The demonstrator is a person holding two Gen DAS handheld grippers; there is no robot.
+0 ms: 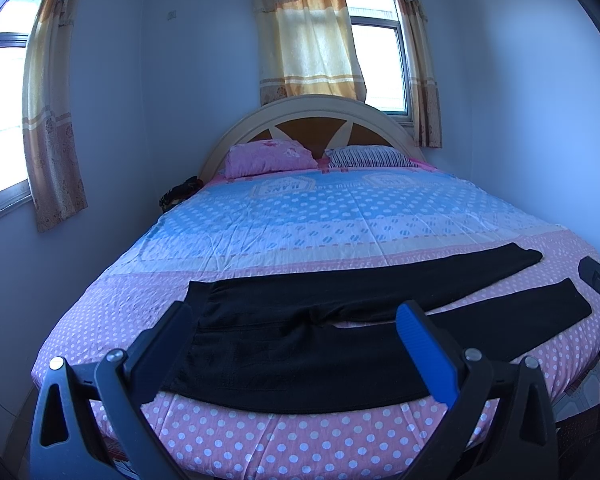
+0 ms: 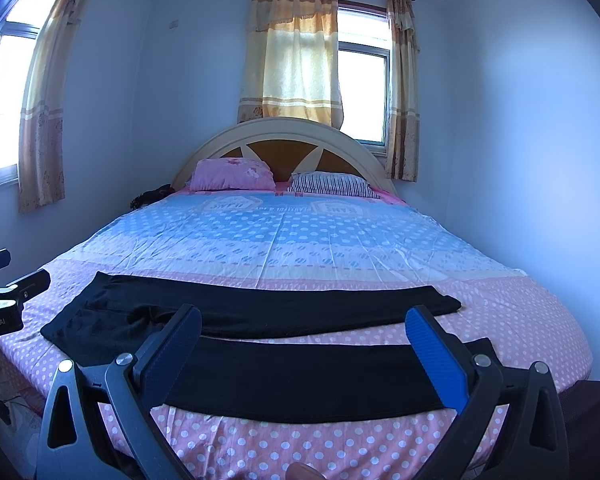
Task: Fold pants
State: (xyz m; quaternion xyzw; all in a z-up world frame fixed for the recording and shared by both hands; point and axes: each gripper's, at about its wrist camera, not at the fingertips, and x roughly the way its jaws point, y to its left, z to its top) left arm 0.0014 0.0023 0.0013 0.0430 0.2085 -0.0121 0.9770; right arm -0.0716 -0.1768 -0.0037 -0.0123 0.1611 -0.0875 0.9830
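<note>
Both hand-held grippers, the left gripper (image 1: 296, 322) and the right gripper (image 2: 304, 326), stood spread wide and empty. Just ahead of their blue-padded fingers (image 1: 424, 354) lay the black fabric pants (image 1: 340, 336), flat across the pink polka-dot bedsheet (image 1: 284, 440), legs apart, waistband before the left gripper.

1. Black pants (image 1: 340, 332), plain, no pattern showing.
2. Bedsheet (image 1: 300, 216): pink with white polka dots along the near edge, blue with white dots toward the headboard end.
3. One pillow (image 1: 270, 158) is pink and floral; the other pillow (image 1: 370, 157) has dark and white stripes.
4. Headboard (image 1: 308, 118): cream frame, orange-brown panels.
5. Curtains (image 1: 306, 40) are banded yellow and tan.
6. Left gripper (image 1: 296, 320) and right gripper (image 2: 304, 324) are both black with blue ribbed pads.
</note>
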